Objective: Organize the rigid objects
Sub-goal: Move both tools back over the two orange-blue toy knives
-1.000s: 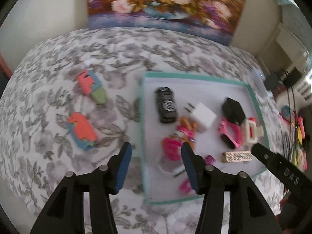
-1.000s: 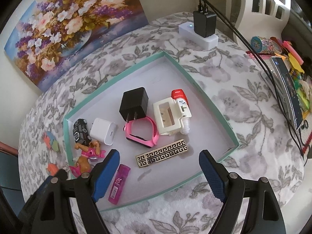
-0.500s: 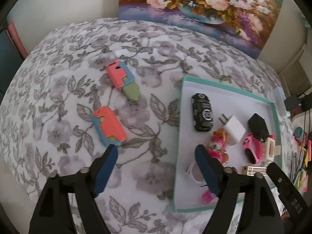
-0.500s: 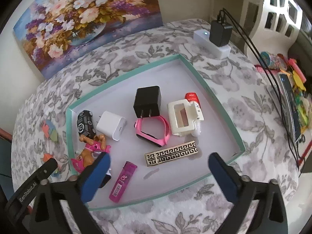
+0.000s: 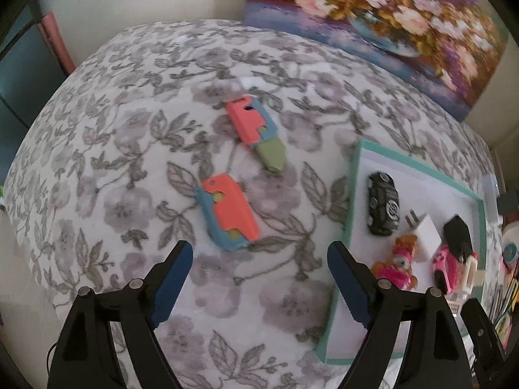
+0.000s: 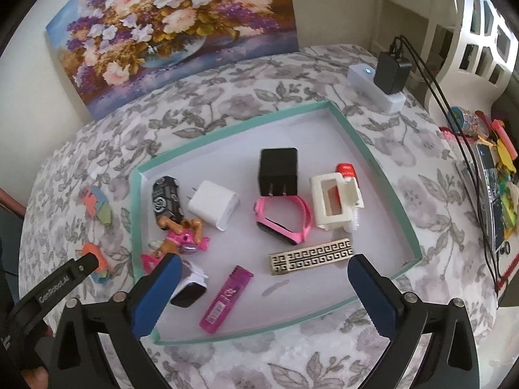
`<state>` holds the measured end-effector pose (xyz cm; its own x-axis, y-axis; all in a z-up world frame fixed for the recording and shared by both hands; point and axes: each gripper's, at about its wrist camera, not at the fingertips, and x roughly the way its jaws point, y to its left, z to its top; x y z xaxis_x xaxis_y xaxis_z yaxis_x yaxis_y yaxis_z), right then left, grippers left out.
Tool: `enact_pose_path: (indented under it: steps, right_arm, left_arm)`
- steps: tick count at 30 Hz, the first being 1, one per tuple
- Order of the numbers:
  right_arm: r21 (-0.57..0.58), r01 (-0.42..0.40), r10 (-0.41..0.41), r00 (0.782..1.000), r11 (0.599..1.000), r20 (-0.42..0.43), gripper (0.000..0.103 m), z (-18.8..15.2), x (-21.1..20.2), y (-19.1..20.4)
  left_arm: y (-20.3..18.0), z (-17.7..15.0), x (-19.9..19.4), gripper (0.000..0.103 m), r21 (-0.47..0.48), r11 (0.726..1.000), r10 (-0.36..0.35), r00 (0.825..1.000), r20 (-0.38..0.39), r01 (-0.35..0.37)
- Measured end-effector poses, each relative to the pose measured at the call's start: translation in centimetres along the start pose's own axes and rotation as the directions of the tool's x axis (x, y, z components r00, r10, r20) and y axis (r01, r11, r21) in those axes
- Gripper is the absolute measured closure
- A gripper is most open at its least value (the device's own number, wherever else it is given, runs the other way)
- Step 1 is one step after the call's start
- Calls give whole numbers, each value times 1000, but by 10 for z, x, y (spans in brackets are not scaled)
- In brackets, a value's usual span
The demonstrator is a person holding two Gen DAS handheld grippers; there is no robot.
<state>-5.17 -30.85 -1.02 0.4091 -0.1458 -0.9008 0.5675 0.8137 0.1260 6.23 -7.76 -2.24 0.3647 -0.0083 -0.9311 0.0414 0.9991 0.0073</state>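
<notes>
Two coral-and-blue toy knives lie on the floral cloth left of the tray: the near one (image 5: 228, 215) closed, the far one (image 5: 254, 131) with a green blade out. My left gripper (image 5: 259, 278) is open and empty, just in front of the near knife. The teal-rimmed tray (image 6: 373, 159) holds a black toy car (image 6: 166, 197), white charger (image 6: 214, 209), black charger (image 6: 278, 171), pink band (image 6: 283, 218), cream holder (image 6: 334, 199), gold patterned bar (image 6: 311, 260), magenta stick (image 6: 225, 300) and a toy pup (image 6: 181, 238). My right gripper (image 6: 262, 295) is open and empty over the tray's near edge.
A flower painting (image 6: 175, 29) leans on the back wall. A white power strip with a black plug (image 6: 386, 81) sits behind the tray, with cables running right. Colourful clutter and a phone (image 6: 489, 188) lie at the right edge.
My left gripper has swung left from over the tray to the cloth, opened wider, and now faces the near toy knife. My right gripper has drawn back slightly and opened a little more.
</notes>
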Motion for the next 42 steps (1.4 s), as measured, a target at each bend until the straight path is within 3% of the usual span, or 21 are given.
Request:
enact_pose_path:
  steps: [12,26,42]
  right_arm:
    - [-50,-53,56,997,997,61,0,0,-11,44]
    - [-117,-76,86,993,990,86,0,4,-4,95]
    - [-216,-121,145,985,969,97,0,20,16,155]
  left_arm:
    - [53,22,-12,17,-118,988,108,991,76,-98]
    - [87,41,-8,17,-165,983,100,991,86,-85]
    - [142,75,12,17,-286,956,79,995,63,-58]
